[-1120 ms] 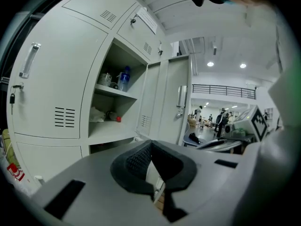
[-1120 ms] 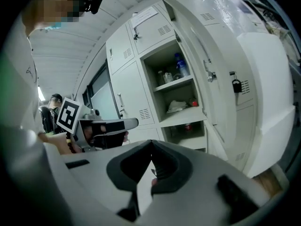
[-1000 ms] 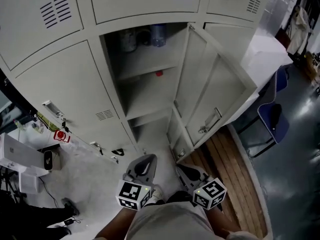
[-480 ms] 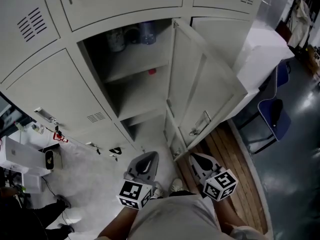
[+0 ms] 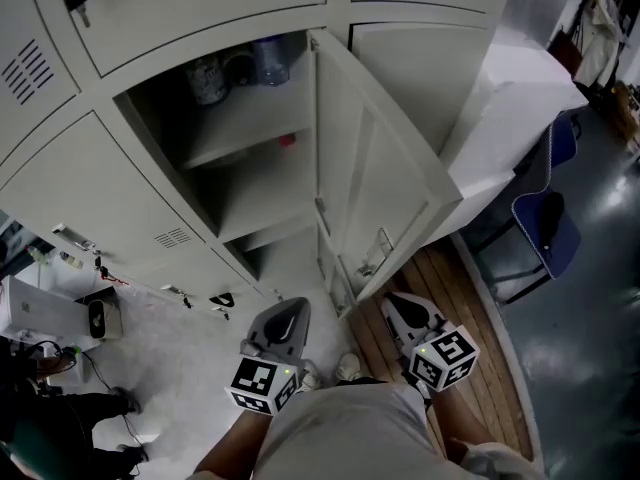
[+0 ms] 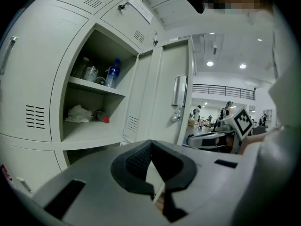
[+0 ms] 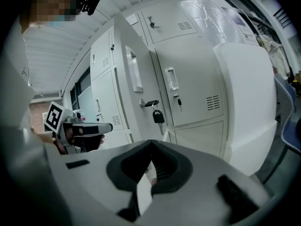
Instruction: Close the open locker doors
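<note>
The left gripper (image 5: pixel 284 318) is held low in front of the person. Its two jaws meet at the tips and nothing is between them. The right gripper (image 5: pixel 398 306) is beside it, a little apart. Its jaws are also together and it holds nothing. Neither gripper touches the lockers.

Just above the right gripper in the head view is the lower corner of the open locker door (image 5: pixel 372 193). This door stands wide out from the locker front, with its hinges on the right side of the open compartment (image 5: pixel 250 183). In the right gripper view its outer face is seen from the side, and a key (image 7: pixel 157 116) hangs from the lock.

Inside the compartment, the upper shelf (image 5: pixel 245 118) carries some bottles (image 5: pixel 268 60) at the back; one of them is blue in the left gripper view. On the shelf below lies a small thing with a red cap (image 5: pixel 288 140). Next to it is a white crumpled thing (image 6: pixel 79 113), perhaps cloth or paper, I cannot tell which. The locker doors around the open one are shut.

A strip of wooden floor (image 5: pixel 475 363) runs under the right gripper, and further to the right stands a blue chair (image 5: pixel 545 230).
</note>
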`<action>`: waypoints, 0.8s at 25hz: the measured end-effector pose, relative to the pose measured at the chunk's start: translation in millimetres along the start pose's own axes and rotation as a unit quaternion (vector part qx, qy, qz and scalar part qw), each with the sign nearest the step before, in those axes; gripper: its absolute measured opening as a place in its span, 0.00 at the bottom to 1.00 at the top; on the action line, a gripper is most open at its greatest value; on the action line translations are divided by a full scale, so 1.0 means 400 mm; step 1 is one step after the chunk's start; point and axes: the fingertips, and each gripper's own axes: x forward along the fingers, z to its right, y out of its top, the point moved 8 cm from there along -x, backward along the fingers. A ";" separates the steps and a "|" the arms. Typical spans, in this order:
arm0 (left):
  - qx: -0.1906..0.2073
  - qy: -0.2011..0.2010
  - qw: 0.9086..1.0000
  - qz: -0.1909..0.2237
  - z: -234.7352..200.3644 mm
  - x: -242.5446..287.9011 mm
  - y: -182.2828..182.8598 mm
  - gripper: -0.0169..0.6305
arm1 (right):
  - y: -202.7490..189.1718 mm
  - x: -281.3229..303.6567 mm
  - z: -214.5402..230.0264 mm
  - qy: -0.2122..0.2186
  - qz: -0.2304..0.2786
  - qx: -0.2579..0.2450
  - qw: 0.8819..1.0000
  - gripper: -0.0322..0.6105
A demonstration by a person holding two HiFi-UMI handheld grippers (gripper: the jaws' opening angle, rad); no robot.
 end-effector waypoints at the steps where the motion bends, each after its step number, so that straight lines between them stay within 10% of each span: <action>1: 0.000 0.001 1.000 0.000 0.003 0.005 0.001 0.05 | 0.001 0.002 0.007 0.003 0.000 0.001 1.000 0.09; 20: -0.023 0.098 0.995 0.005 0.021 -0.007 -0.019 0.05 | 0.010 0.079 0.060 0.093 -0.017 -0.019 0.995 0.09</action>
